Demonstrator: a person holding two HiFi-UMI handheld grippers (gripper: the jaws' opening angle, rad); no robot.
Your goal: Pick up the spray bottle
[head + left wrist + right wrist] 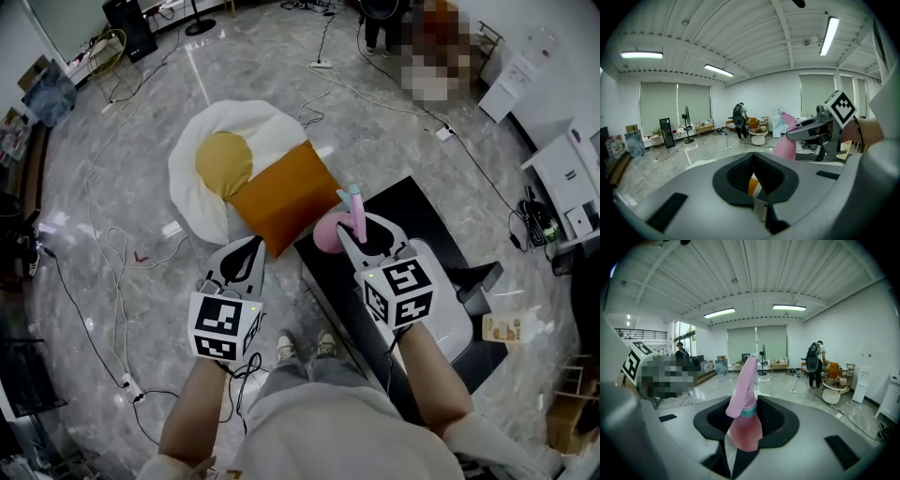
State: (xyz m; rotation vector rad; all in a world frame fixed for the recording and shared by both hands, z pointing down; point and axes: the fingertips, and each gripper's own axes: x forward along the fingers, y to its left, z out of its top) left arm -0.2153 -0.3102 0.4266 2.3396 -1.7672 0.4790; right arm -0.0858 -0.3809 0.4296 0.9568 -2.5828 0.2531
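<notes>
The right gripper [361,234] is seen clamped on the pink spray bottle [744,425]. The bottle's rounded body is pressed between the two jaws just under its teal collar, and the pink trigger head is stood up above them, leaning slightly. In the head view the bottle is held over the near corner of a black rectangular platform [422,211]. The left gripper [240,261] is held beside the right one, apart from the bottle, with its jaws drawn together and nothing between them. Below the grippers, the person's shoes [302,347] are seen on the grey marble floor [141,122]. Farther out, an orange cushion [281,197] is laid partly over a fried-egg-shaped rug [220,155], just beside the platform's edge. Cables [370,94] are strewn across the floor beyond.
</notes>
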